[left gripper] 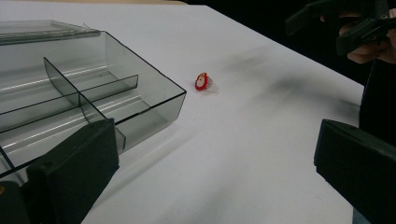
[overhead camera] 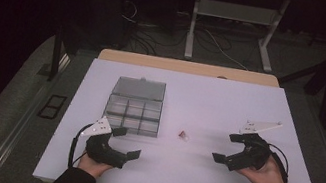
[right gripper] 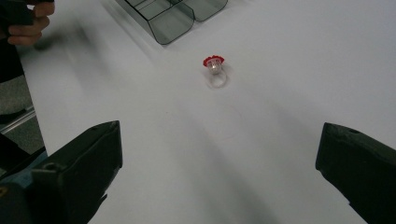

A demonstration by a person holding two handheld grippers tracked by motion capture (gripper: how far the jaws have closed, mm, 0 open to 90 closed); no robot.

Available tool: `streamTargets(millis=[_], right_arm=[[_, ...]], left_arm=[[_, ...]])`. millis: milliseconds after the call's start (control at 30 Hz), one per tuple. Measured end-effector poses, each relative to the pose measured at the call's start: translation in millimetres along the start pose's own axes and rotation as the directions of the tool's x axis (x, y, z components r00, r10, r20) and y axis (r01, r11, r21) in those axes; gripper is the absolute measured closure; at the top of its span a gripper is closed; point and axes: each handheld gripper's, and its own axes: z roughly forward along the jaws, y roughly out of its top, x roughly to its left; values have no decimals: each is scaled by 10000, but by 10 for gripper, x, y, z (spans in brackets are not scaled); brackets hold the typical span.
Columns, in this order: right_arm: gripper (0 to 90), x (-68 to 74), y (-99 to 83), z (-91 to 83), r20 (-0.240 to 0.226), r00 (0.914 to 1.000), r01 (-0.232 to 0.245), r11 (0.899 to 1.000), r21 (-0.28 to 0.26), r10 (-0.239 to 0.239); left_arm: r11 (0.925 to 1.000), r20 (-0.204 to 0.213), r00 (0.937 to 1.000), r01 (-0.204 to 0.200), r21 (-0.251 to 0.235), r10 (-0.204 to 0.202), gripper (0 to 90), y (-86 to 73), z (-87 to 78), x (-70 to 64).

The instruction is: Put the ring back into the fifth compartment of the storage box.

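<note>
A small ring with a red top and clear band (overhead camera: 183, 135) lies on the white table (overhead camera: 209, 105), just right of an open clear grey compartment box (overhead camera: 135, 109). My left gripper (overhead camera: 126, 142) is held low at the front left, open, jaws pointing toward the ring. My right gripper (overhead camera: 227, 148) is at the front right, also open, and faces the ring from the other side. In the left gripper view the ring (left gripper: 202, 81) sits beyond the box corner (left gripper: 154, 98), ahead of the wide-apart left gripper (left gripper: 217, 172). In the right gripper view the ring (right gripper: 215, 67) lies well ahead of the empty right gripper (right gripper: 219, 168).
The box lid (overhead camera: 140, 88) lies flat behind its compartments. A wooden table edge (overhead camera: 188, 67) runs along the far side. Desk legs and cables (overhead camera: 201, 37) stand on the dark floor beyond. The opposite hand (right gripper: 28, 25) shows at the top left of the right gripper view.
</note>
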Motion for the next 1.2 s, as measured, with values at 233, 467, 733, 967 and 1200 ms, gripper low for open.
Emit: streamTargets(millis=[233, 467, 733, 967, 1200], right_arm=[[0, 7, 88, 43, -31, 9999, 159, 9998, 94, -159], [0, 11, 208, 100, -76, 9995, 314, 9992, 260, -312], [0, 23, 368, 206, -138, 9984, 559, 9970, 531, -552], [0, 17, 467, 325, -164, 9975, 697, 9948, 743, -686], [0, -1, 535, 458, -197, 9974, 702, 9930, 949, -687]], left_arm=[[10000, 28, 10000, 7, -13, -7, 0, 0, -2, 0], [10000, 73, 10000, -6, -1, 6, 0, 0, -1, -3], [10000, 132, 9999, -21, 18, 21, 0, 0, 2, -4], [10000, 162, 9999, -42, 36, 41, 0, 0, 3, -6], [10000, 189, 9998, -59, 18, 59, 0, 1, 2, -9]])
